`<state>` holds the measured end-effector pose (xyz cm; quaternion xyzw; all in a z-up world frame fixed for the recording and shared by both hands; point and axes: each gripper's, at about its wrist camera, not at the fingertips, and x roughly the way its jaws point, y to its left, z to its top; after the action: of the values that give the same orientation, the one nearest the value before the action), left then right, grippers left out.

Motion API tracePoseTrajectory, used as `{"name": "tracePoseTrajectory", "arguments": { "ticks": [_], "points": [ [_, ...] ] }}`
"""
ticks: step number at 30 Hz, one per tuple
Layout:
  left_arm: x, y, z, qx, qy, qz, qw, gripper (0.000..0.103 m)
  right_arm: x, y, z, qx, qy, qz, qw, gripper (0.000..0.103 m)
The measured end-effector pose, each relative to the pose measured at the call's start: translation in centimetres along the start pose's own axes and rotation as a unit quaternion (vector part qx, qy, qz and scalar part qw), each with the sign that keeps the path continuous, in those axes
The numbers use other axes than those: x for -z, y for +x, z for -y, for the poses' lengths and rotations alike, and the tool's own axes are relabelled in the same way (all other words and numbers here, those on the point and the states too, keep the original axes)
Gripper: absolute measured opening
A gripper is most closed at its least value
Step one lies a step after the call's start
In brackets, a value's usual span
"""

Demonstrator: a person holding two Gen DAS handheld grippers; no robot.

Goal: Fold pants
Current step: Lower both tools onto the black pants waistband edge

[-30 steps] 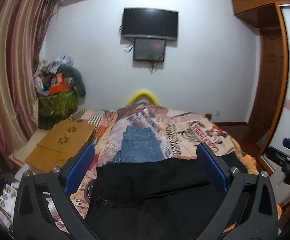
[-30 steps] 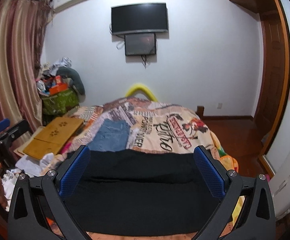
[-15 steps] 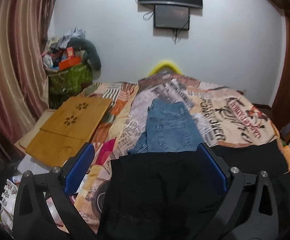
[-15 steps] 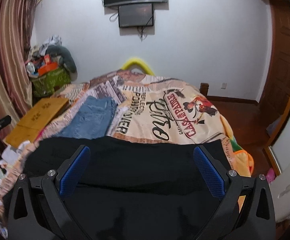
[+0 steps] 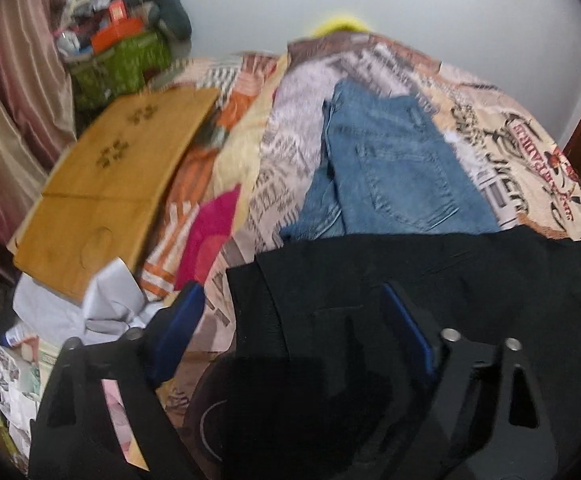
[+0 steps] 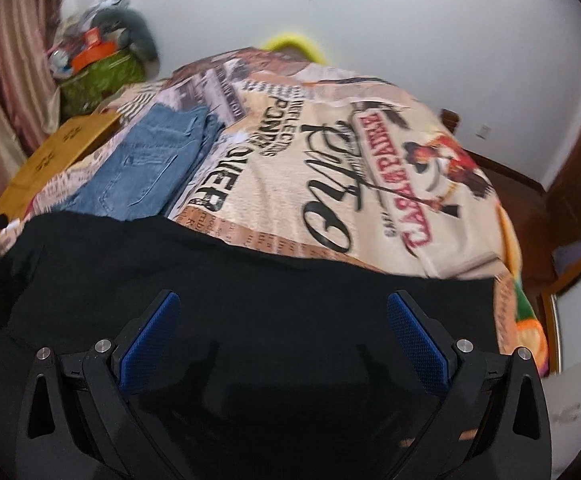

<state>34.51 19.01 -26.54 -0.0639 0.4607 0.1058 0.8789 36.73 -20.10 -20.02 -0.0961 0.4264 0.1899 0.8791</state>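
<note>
Black pants (image 5: 430, 280) lie spread across the near end of the bedspread (image 6: 330, 160), under both my grippers. My left gripper (image 5: 294, 324) is closing, jaws apart over the pants' left edge. My right gripper (image 6: 282, 336) stands wide apart above the cloth. Folded jeans (image 5: 394, 168) lie beyond.

Pants (image 6: 250, 300) are lying across the bed's (image 6: 370, 160) near end; jeans (image 5: 394, 168) are lying behind them, a board (image 5: 110, 184) sitting to the left

Closing left tongs (image 5: 294, 330) over black pants (image 5: 430, 276)
</note>
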Motion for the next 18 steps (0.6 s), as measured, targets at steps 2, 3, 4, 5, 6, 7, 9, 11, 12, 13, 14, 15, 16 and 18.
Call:
{"name": "tracePoseTrajectory", "arguments": {
  "ticks": [2, 3, 4, 5, 6, 7, 9, 11, 12, 13, 14, 15, 16, 18],
  "points": [
    [-0.3, 1.5, -0.3, 0.016, -0.004, -0.023, 0.9996, 0.077, -0.8, 1.1, -0.2, -0.015, -0.012, -0.005, 1.0, 0.101],
    [-0.5, 2.2, -0.4, 0.024, -0.005, -0.034, 0.9991, 0.076, -1.2, 1.7, -0.3, -0.023, -0.017, -0.008, 1.0, 0.101],
    [-0.6, 2.9, -0.5, 0.032, -0.008, -0.046, 0.9984, 0.075, -1.7, 2.3, -0.6, -0.033, -0.023, -0.012, 0.999, 0.101],
    [-0.8, 3.5, -0.7, 0.034, -0.011, -0.056, 0.9978, 0.075, -1.9, 2.7, -0.8, -0.041, -0.028, -0.014, 0.999, 0.101],
    [-0.9, 4.0, -0.9, 0.033, -0.016, -0.062, 0.9974, 0.074, -2.3, 3.3, -1.0, -0.049, -0.035, -0.017, 0.998, 0.1],
    [-0.9, 4.5, -1.1, 0.035, -0.02, -0.071, 0.9967, 0.072, -2.5, 3.7, -1.1, -0.052, -0.039, -0.018, 0.998, 0.098],
    [-1.1, 5.8, -1.8, 0.043, -0.034, -0.091, 0.9943, 0.07, -3.1, 4.9, -1.5, -0.066, -0.052, -0.028, 0.996, 0.096],
    [-1.0, 7.0, -2.3, 0.055, -0.05, -0.11, 0.9911, 0.063, -3.4, 6.0, -1.6, -0.077, -0.058, -0.038, 0.995, 0.089],
    [-0.9, 7.4, -2.4, 0.062, -0.055, -0.115, 0.9899, 0.058, -3.4, 6.7, -1.7, -0.085, -0.063, -0.045, 0.993, 0.088],
    [-0.8, 7.7, -2.5, 0.07, -0.059, -0.115, 0.9892, 0.051, -3.5, 7.1, -1.7, -0.087, -0.067, -0.05, 0.993, 0.085],
    [-0.8, 7.9, -2.5, 0.07, -0.064, -0.113, 0.9891, 0.047, -3.6, 7.9, -1.9, -0.089, -0.073, -0.058, 0.992, 0.082],
    [-0.7, 8.0, -2.5, 0.07, -0.066, -0.111, 0.9891, 0.043, -3.6, 8.3, -1.9, -0.091, -0.076, -0.063, 0.991, 0.08],
    [-0.7, 8.1, -2.4, 0.073, -0.067, -0.111, 0.9889, 0.037, -3.6, 8.9, -2.1, -0.095, -0.081, -0.07, 0.99, 0.073],
    [-0.7, 8.0, -2.3, 0.078, -0.07, -0.109, 0.9885, 0.031, -3.6, 9.7, -2.5, -0.101, -0.088, -0.081, 0.988, 0.064]
  ]
}}
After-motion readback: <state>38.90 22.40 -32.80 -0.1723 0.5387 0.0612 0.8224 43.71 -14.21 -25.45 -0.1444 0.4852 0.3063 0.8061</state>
